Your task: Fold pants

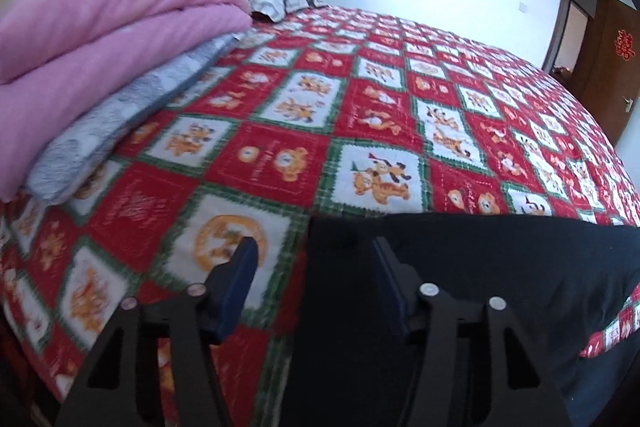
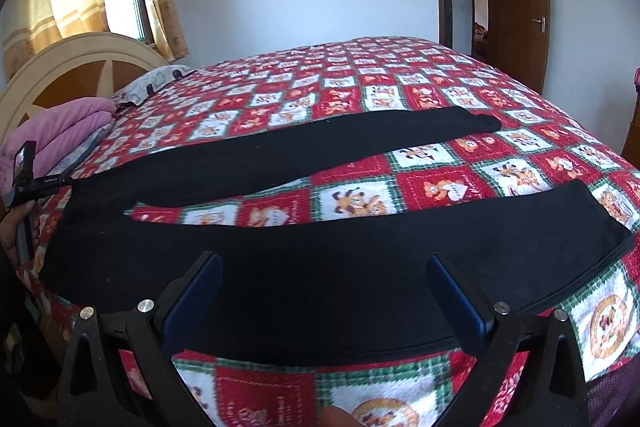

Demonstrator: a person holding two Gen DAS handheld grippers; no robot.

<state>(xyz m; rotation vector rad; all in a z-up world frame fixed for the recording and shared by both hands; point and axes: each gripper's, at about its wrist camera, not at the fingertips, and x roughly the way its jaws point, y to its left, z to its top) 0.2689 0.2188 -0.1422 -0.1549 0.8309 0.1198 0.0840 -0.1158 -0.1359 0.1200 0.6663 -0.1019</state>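
Black pants [image 2: 304, 267] lie spread flat on the bed, waist at the left, both legs running right and splayed apart. The far leg [image 2: 360, 135] ends mid-bed; the near leg's cuff [image 2: 588, 223] is at the right. My right gripper [image 2: 324, 267] is open, hovering over the near leg close to the bed's front edge. My left gripper [image 1: 314, 255] is open over the waist end of the pants [image 1: 460, 267], its left finger over the bedspread, its right finger over the black cloth. The left gripper also shows in the right wrist view [image 2: 28, 179] at the far left.
The bed has a red, green and white cartoon-patterned bedspread [image 2: 360, 99]. A folded pink blanket [image 1: 100, 39] on a grey one [image 1: 120, 119] lies by the cream headboard [image 2: 80, 55], with a pillow [image 1: 280, 1] behind. A brown door [image 2: 520, 7] stands open at the far right.
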